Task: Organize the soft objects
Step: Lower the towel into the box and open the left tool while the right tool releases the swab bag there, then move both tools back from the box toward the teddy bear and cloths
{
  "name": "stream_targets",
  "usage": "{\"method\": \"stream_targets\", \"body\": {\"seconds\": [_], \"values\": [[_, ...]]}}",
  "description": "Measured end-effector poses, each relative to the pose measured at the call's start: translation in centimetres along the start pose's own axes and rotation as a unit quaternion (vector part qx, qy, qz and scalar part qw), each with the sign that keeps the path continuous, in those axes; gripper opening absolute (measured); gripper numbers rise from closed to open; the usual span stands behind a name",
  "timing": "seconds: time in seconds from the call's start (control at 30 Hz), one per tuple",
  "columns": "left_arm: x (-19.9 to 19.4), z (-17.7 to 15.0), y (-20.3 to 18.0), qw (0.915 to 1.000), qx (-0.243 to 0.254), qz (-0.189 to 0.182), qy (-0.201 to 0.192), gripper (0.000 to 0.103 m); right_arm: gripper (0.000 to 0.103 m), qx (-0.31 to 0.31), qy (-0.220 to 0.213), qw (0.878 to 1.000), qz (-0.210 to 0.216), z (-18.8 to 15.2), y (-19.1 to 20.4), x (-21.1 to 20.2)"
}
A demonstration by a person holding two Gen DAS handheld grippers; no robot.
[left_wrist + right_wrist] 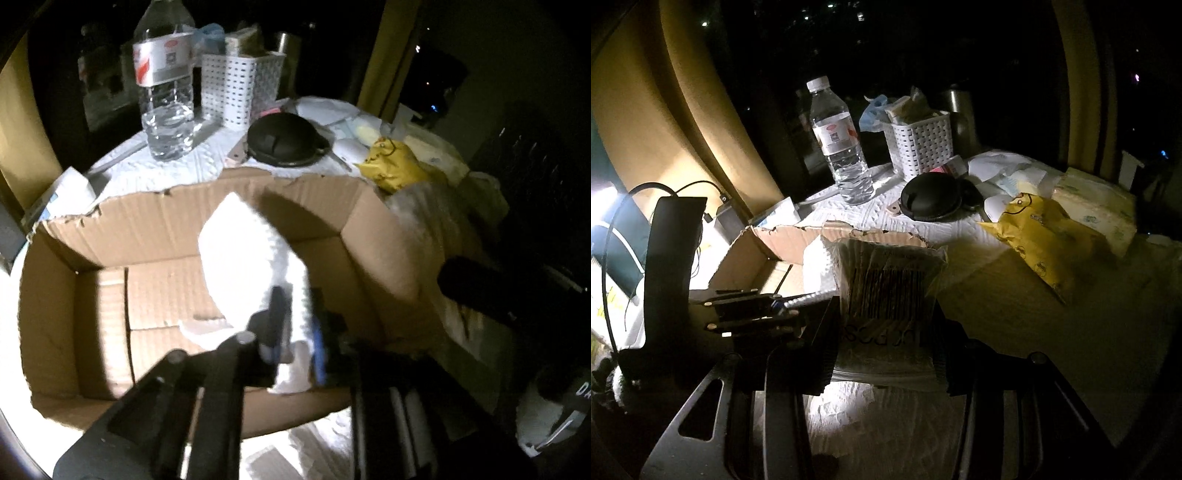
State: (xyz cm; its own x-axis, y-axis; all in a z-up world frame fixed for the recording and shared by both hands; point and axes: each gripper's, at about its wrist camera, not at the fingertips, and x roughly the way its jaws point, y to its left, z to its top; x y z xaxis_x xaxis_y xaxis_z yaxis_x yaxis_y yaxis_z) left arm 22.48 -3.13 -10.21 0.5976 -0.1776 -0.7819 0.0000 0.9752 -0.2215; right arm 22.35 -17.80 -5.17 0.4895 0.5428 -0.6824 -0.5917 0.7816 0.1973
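Note:
My left gripper (295, 332) is shut on a white paper towel (247, 258) and holds it over the open cardboard box (166, 221). The towel also shows in the right wrist view (820, 269), beside the box (783, 236). My right gripper (882, 332) is shut on a clear plastic packet with a barcode (886, 284) and holds it just right of the box. A yellow soft pouch (1041, 240) and a pale tissue pack (1100, 206) lie on the table to the right; the pouch also shows in the left wrist view (391, 166).
A water bottle (842, 147), a white perforated basket (923, 147) and a black round case (931, 195) stand behind the box on a white cloth (857, 210). A black stand with cables (668, 258) is on the left. The room is dark.

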Motion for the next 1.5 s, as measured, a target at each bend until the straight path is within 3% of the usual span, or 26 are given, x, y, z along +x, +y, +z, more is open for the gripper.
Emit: {"method": "stream_targets", "body": {"seconds": [0.07,0.1,0.13,0.2,0.37,0.87,1.1,1.17,1.5], "values": [[-0.3,0.0,-0.2,1.0000,0.003,-0.003,-0.001,0.028,0.045,0.002,-0.002,1.000,-0.001,0.1,0.0,0.0],[-0.6,0.0,-0.4,1.0000,0.005,-0.005,0.000,0.038,0.045,0.003,-0.002,1.000,-0.002,0.1,0.0,0.0],[-0.8,0.0,-0.5,0.9999,0.004,-0.011,-0.001,0.055,0.045,0.004,-0.003,1.000,-0.004,0.1,0.0,0.0],[-1.5,-0.1,-0.4,0.9994,-0.003,-0.033,-0.008,0.068,0.045,0.005,-0.002,1.000,-0.007,0.2,-0.1,0.0],[-3.0,-0.3,0.2,0.9992,-0.009,-0.034,-0.018,0.068,0.045,0.005,-0.006,1.000,-0.010,0.5,0.2,-0.1],[-5.8,-2.1,5.2,0.9989,-0.033,0.018,-0.030,0.068,0.046,-0.009,0.011,1.000,-0.002,0.5,2.5,2.0],[-6.0,-2.0,5.5,0.9985,-0.034,0.021,-0.036,0.068,0.049,-0.015,0.017,1.000,-0.008,0.5,3.2,3.1],[-6.1,-2.1,5.6,0.9984,-0.036,0.020,-0.038,0.068,0.056,-0.011,0.017,1.000,-0.008,0.5,3.1,3.0],[-8.0,-2.6,5.4,0.9976,-0.038,0.025,-0.053,0.068,0.057,-0.016,0.005,1.000,-0.019,0.2,4.0,1.0]]}}
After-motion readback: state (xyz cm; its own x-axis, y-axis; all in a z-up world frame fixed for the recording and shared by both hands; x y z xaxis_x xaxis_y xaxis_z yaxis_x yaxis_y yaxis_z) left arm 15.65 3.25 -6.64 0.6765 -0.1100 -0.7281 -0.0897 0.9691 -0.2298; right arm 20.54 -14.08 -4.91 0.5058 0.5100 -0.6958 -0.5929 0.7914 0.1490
